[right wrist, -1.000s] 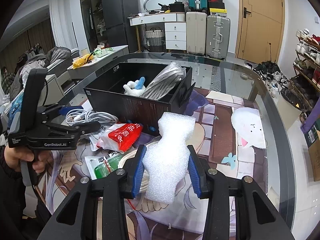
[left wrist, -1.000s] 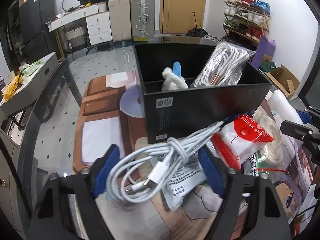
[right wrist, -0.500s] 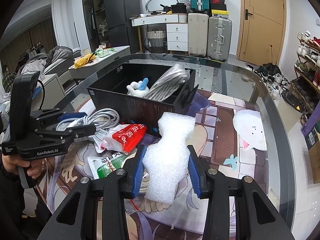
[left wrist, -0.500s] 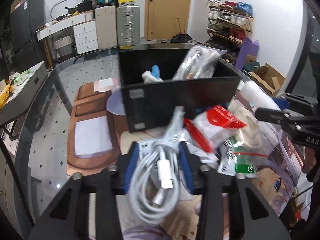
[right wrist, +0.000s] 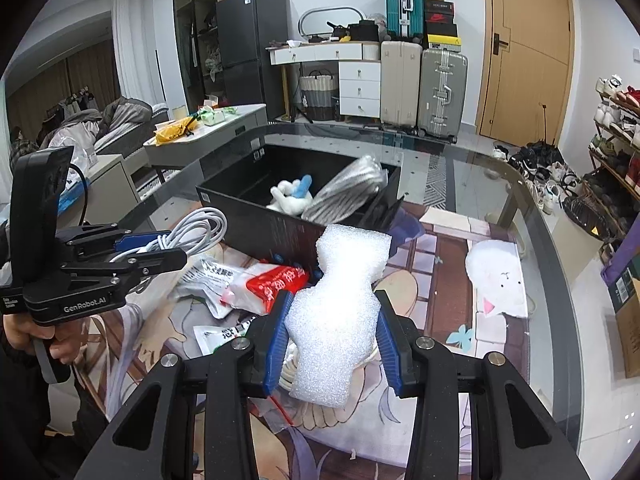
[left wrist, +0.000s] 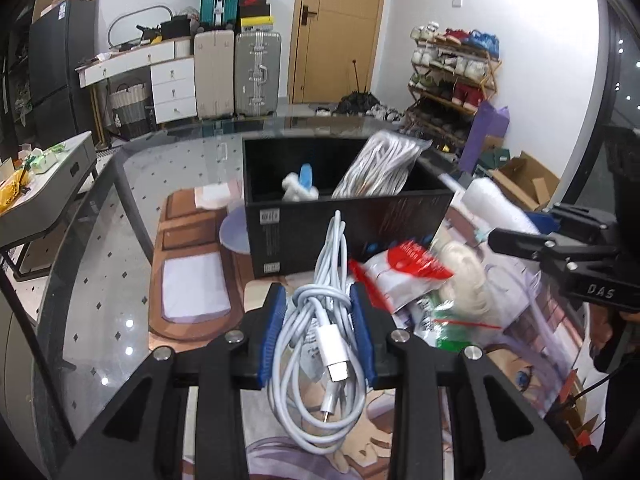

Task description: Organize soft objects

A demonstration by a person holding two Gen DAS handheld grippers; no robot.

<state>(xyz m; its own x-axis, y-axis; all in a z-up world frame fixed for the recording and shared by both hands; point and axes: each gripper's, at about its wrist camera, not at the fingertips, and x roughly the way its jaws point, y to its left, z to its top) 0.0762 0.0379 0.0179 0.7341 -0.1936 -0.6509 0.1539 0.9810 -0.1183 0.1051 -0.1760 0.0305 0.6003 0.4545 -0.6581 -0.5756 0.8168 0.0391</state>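
Note:
My left gripper [left wrist: 318, 312] is shut on a coiled white cable [left wrist: 320, 364] and holds it above the table, short of the black box [left wrist: 348, 232]; it also shows in the right wrist view [right wrist: 160, 246]. My right gripper [right wrist: 332, 320] is shut on a white foam piece [right wrist: 336, 312], held above the mat in front of the box [right wrist: 256, 220]. The box holds a small white and blue plush toy [left wrist: 298, 186] and a bagged white rope [left wrist: 380, 168].
Plastic packets lie on the printed mat before the box: a red and white one [right wrist: 268, 286] and a green one [left wrist: 452, 328]. A coil of pale rope [left wrist: 460, 268] lies beside them. A white plush [right wrist: 498, 276] sits on the mat at right. The glass table edge [right wrist: 560, 280] curves round.
My left gripper closed from wide open onto the cable and lifted it off the packets. My right gripper kept holding the foam, nearly still.

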